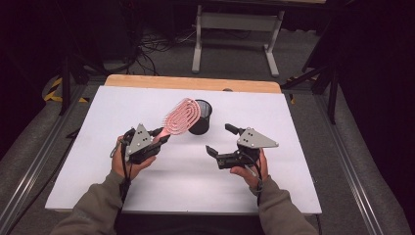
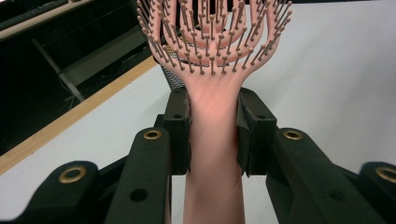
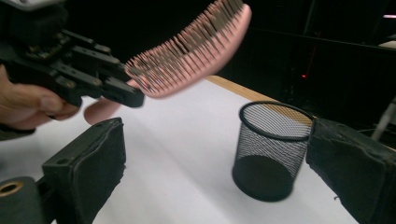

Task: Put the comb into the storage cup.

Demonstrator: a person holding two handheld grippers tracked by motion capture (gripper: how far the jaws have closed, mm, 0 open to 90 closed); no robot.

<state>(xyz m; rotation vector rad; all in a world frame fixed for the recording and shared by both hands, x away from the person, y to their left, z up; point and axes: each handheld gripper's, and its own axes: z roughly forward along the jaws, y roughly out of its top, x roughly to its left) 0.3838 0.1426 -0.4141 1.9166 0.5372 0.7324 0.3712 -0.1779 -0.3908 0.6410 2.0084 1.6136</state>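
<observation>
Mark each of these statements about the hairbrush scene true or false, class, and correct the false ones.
1. The left gripper clamps the pink hairbrush by its handle. True.
2. The black mesh cup lies tipped on its side. False: it stands upright on the white table.
3. The right gripper holds the cup. False: its jaws are open and hold nothing.
4. The brush is lifted off the table. True.
5. The brush head is inside the cup. False: it is outside the cup, beside it.
</observation>
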